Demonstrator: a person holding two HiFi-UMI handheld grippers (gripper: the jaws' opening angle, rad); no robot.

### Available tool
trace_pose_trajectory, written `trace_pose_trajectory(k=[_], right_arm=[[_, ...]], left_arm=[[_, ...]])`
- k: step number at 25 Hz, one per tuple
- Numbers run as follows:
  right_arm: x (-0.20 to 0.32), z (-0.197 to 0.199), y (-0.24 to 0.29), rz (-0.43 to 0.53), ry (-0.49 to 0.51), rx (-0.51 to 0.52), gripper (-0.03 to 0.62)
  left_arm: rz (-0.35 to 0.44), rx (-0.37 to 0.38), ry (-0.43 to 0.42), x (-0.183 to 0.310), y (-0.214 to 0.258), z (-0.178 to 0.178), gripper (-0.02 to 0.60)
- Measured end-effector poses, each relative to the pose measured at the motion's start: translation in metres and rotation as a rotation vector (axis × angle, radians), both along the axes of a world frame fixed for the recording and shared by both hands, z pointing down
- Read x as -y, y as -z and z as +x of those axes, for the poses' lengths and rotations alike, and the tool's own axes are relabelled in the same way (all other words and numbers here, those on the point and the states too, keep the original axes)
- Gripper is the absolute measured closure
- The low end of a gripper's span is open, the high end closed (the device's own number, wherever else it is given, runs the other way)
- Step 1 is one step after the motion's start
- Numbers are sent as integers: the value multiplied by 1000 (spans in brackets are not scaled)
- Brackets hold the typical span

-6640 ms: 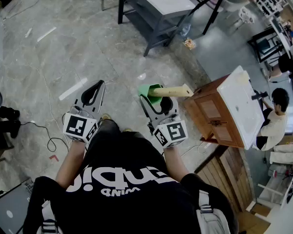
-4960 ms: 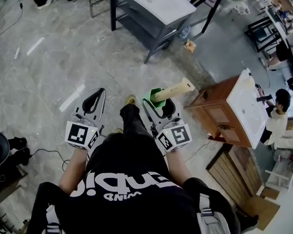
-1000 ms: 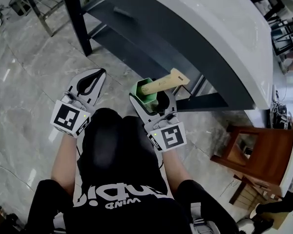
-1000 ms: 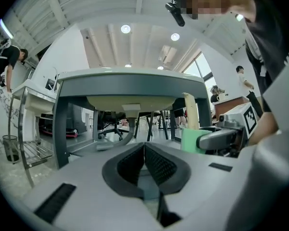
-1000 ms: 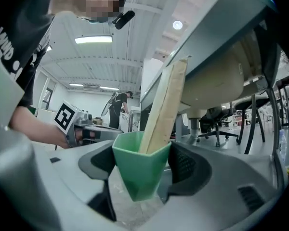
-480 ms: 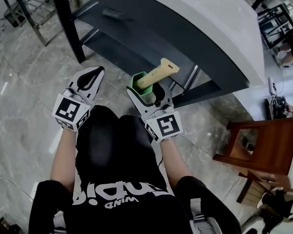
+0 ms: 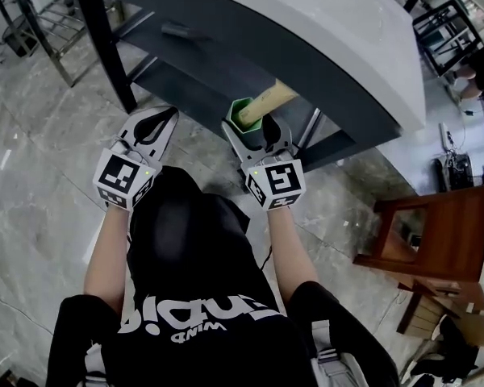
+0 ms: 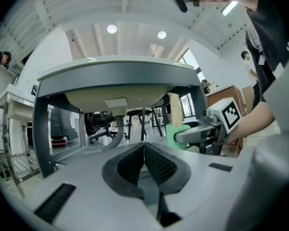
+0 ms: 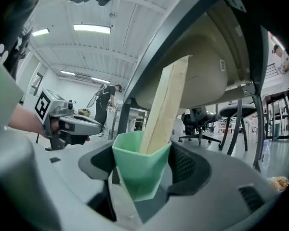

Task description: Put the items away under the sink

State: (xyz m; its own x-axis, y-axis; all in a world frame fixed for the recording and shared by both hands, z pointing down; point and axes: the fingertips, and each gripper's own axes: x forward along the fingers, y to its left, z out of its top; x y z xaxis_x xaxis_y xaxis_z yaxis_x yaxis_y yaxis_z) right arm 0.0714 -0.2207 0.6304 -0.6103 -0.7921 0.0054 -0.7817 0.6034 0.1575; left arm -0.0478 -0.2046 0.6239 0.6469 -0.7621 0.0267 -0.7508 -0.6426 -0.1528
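My right gripper is shut on a green cup with a pale wooden handle standing in it. The handle's top reaches under the front edge of the white sink counter. In the right gripper view the sink basin's underside is just above the handle. My left gripper is shut with nothing in it, level with the right one and to its left. A dark shelf under the sink lies ahead of both grippers.
A black frame leg stands ahead on the left and a diagonal brace on the right. A brown wooden cabinet stands to the right. The drain pipe hangs under the basin. The floor is grey marble tile.
I have walked from the open floor up to the sink stand. In the last second both grippers moved forward, and the cup's handle now passes under the counter edge.
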Motion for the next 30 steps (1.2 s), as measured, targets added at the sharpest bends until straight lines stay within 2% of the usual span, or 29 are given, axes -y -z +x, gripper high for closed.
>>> trace_pose_trajectory(k=[6, 14, 30], right_arm=[[33, 18, -6, -27, -89, -27, 263], [67, 29, -8, -41, -179, 18, 263], [100, 36, -16, -54, -210, 14, 263]], left_arm=[[-6, 8, -35, 6, -1, 5, 561], [-30, -4, -54, 12, -12, 5, 561], [-43, -11, -83, 25, -21, 15, 561]])
